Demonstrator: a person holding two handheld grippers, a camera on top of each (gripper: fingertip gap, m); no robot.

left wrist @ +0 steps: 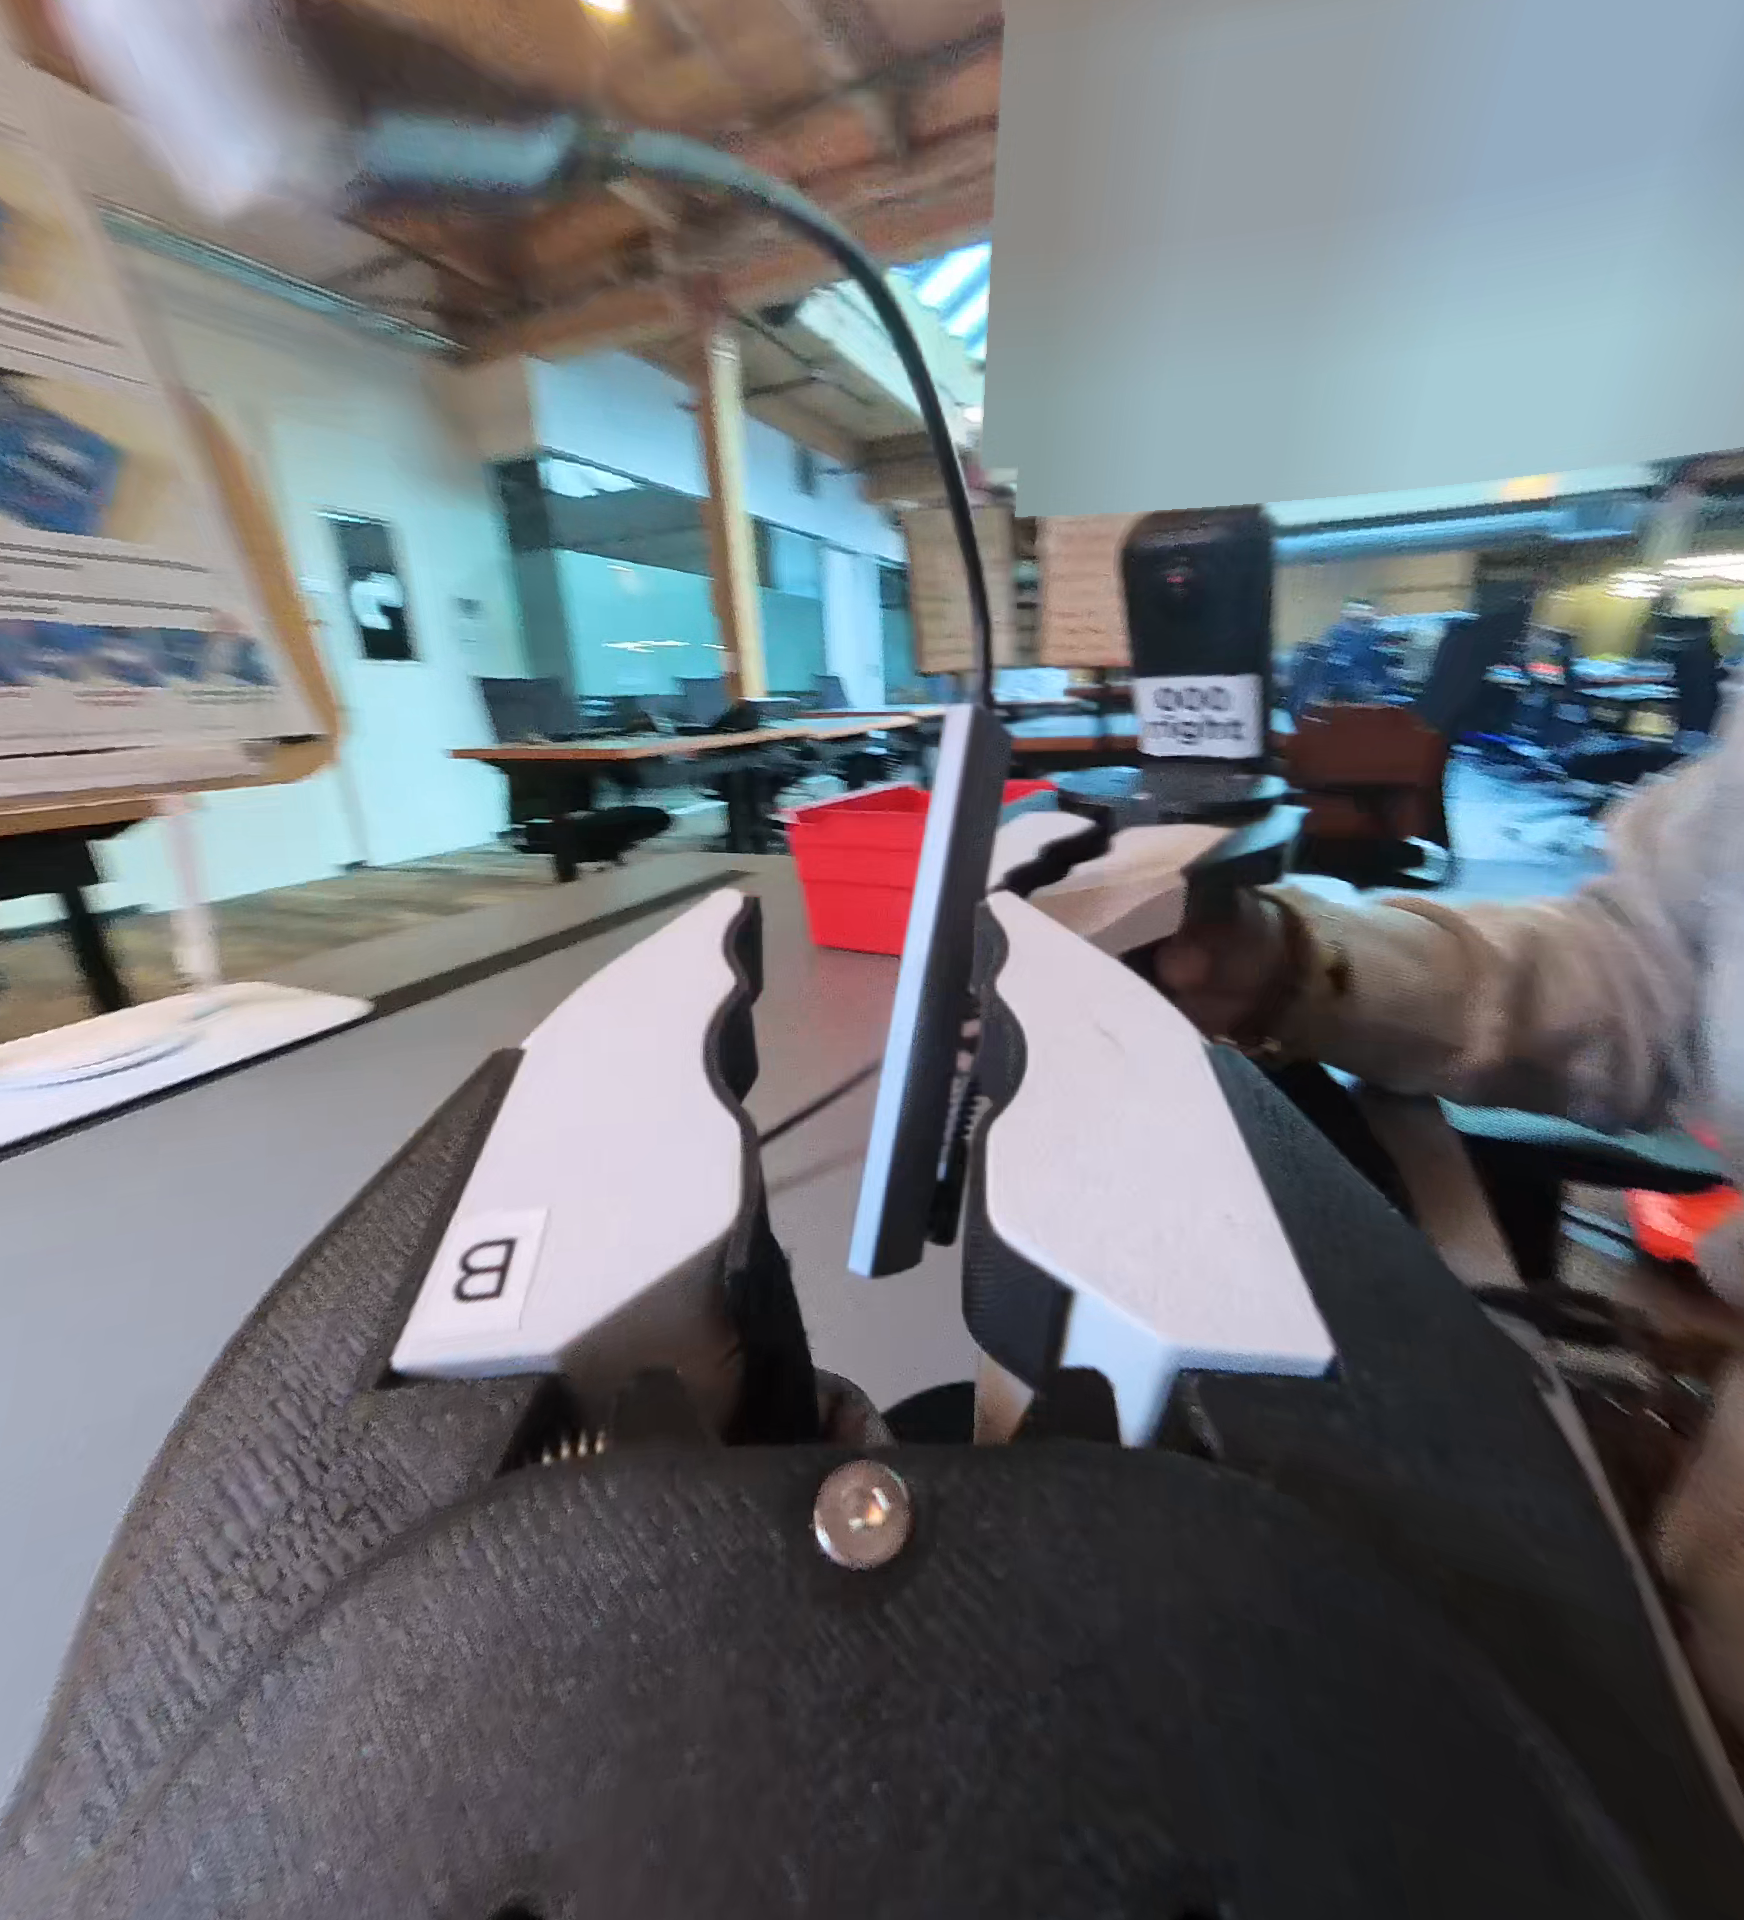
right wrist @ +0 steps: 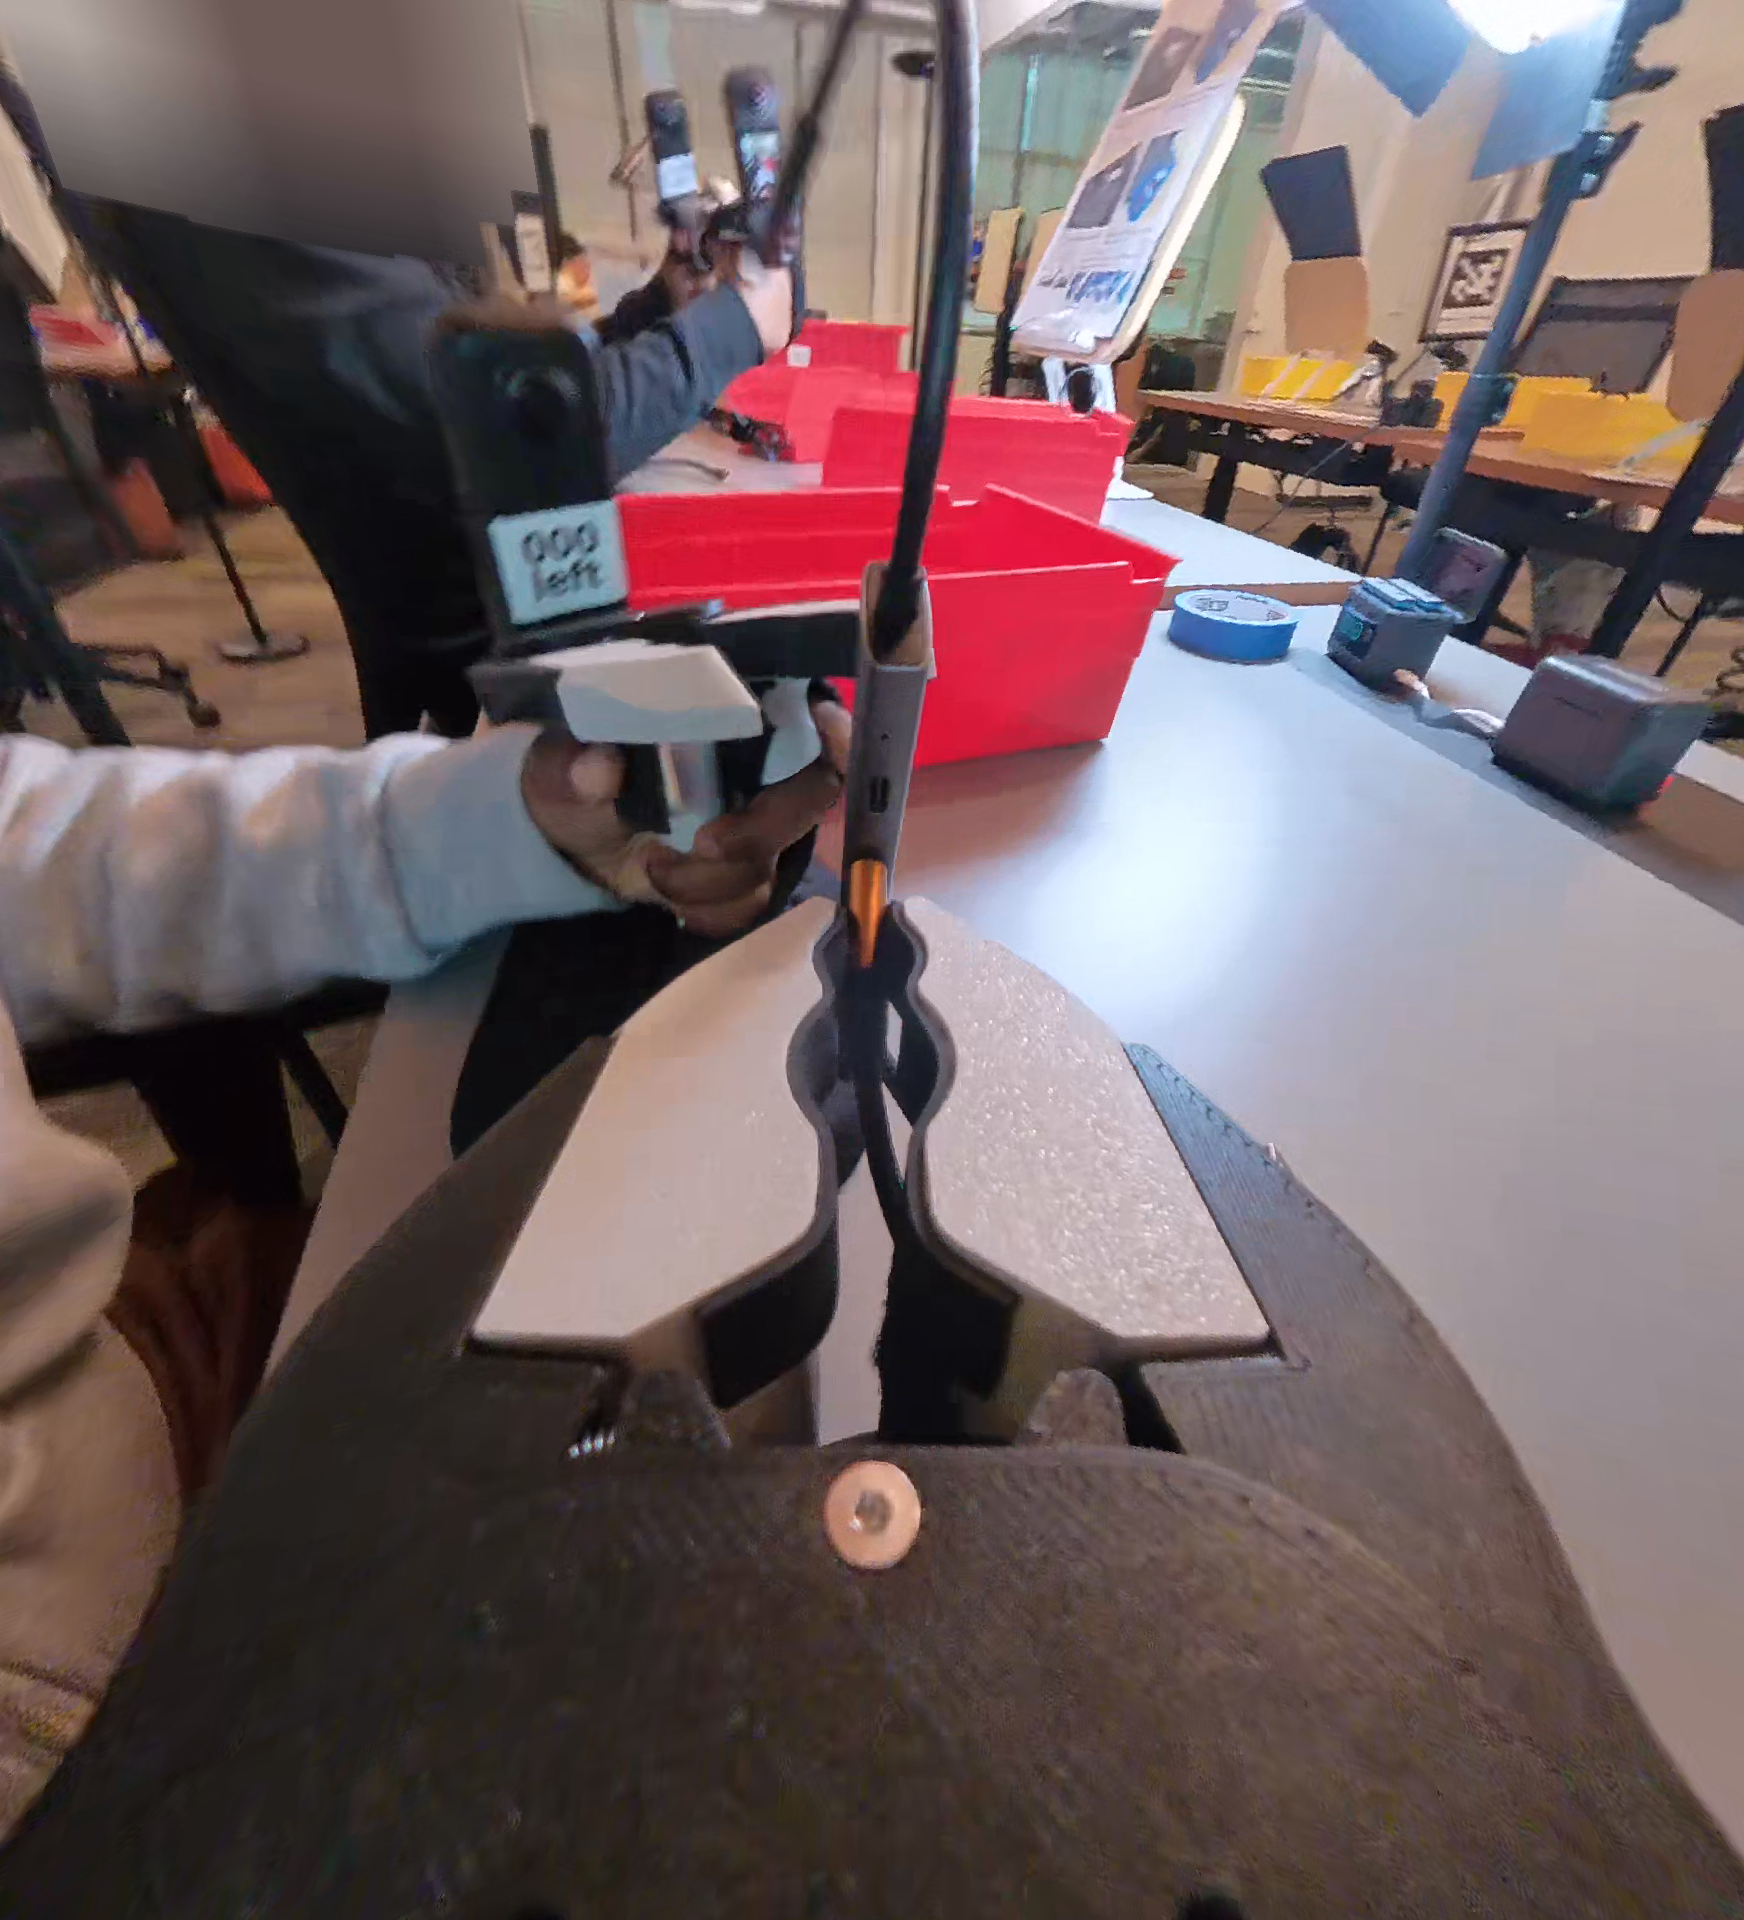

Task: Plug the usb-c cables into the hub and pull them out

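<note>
My left gripper [left wrist: 868,935] has its jaws closed on the thin, stiff, light hub [right wrist: 883,717], held above the desk [right wrist: 1315,935]. Below the hub, my right gripper [right wrist: 866,930] clamps the orange USB-C plug [right wrist: 866,902]; I judge its shell, not the soft cable, the place to hold.

Your hub [right wrist: 883,727] stands upright above the worktop [right wrist: 1263,935], just ahead of your right fingers [right wrist: 743,1091]. Behind it sits a bin [right wrist: 1034,644], with tape [right wrist: 1232,623] to the bin's right.
</note>
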